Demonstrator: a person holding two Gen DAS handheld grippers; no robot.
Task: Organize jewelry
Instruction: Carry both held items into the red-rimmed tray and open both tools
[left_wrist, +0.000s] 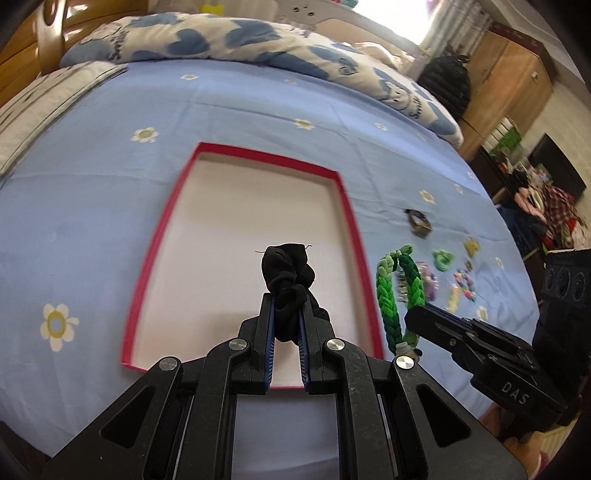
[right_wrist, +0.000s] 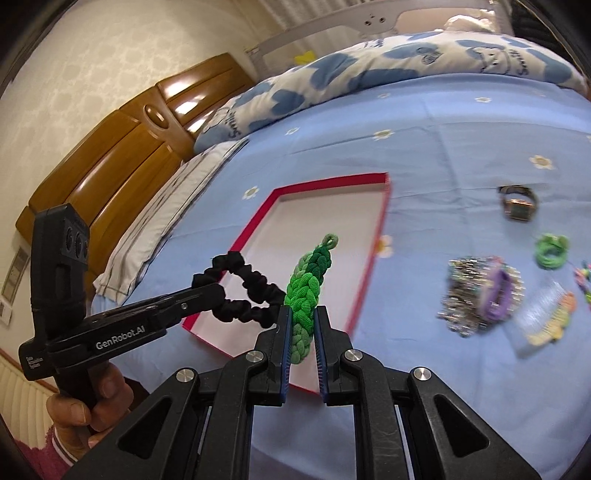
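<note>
Left hand-held gripper (left_wrist: 286, 314) clamped on black scrunchie (left_wrist: 286, 275), right hand-held gripper (right_wrist: 302, 325) clamped on green braided hair tie (right_wrist: 308, 280), both held above red-rimmed tray (left_wrist: 347, 206) on bed, presumably for drop-in; watch (right_wrist: 519, 207) & misc. accessories lie unsorted on sheet to tray's right.

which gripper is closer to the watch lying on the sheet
Right. The right gripper, holding the green braided band, is at the box's watch-side edge; the watch lies ahead to its right. The left gripper, gripping the black scrunchie, is over the red box.
</note>
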